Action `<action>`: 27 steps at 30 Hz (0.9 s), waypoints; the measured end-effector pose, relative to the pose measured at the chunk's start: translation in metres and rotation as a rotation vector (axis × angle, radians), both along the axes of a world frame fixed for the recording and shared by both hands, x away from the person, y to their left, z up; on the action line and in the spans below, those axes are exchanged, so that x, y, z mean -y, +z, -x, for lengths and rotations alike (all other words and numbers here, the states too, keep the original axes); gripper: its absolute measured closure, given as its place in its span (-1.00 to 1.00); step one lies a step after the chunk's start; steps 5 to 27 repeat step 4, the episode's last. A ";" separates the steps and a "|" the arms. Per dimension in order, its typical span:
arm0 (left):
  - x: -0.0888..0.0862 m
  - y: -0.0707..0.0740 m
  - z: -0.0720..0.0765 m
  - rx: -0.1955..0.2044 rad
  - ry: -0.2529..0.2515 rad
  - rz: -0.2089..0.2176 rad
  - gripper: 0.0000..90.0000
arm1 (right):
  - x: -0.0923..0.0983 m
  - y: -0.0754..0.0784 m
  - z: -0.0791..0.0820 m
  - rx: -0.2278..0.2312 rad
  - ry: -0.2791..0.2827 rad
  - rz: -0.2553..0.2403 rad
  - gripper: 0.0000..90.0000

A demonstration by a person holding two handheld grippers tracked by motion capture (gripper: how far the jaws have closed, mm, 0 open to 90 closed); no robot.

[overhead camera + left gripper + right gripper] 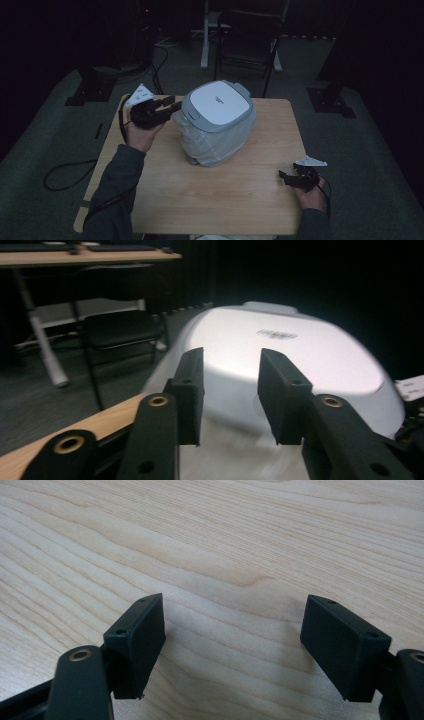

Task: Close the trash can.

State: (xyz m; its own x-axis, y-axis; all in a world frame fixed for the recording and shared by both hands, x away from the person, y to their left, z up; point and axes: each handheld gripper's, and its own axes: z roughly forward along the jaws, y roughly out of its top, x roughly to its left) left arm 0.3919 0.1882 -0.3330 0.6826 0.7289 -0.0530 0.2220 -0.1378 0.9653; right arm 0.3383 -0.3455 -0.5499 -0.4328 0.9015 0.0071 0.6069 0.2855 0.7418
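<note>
The rice cooker [218,121] sits near the middle of the table [240,200], with a thin plastic bag [212,145] wrapped round its lower half. The left gripper [170,106] is right beside its lid, jaws partly open with nothing between them; the right gripper [288,176] rests far off near the table's edge, jaws wide apart and empty. The bag looks slippery — if the jaws pinch only plastic, it could tear or slide; a hard push on the lid might shove the cooker sideways.
</note>
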 end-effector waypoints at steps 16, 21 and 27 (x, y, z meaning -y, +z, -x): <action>-0.018 -0.016 0.006 -0.015 0.062 -0.032 0.26 | 0.000 0.000 0.000 0.000 -0.001 -0.001 -0.45; -0.018 -0.016 0.006 -0.015 0.062 -0.032 0.26 | 0.000 0.000 0.000 0.000 -0.001 -0.001 -0.45; -0.018 -0.016 0.006 -0.015 0.062 -0.032 0.26 | 0.000 0.000 0.000 0.000 -0.001 -0.001 -0.45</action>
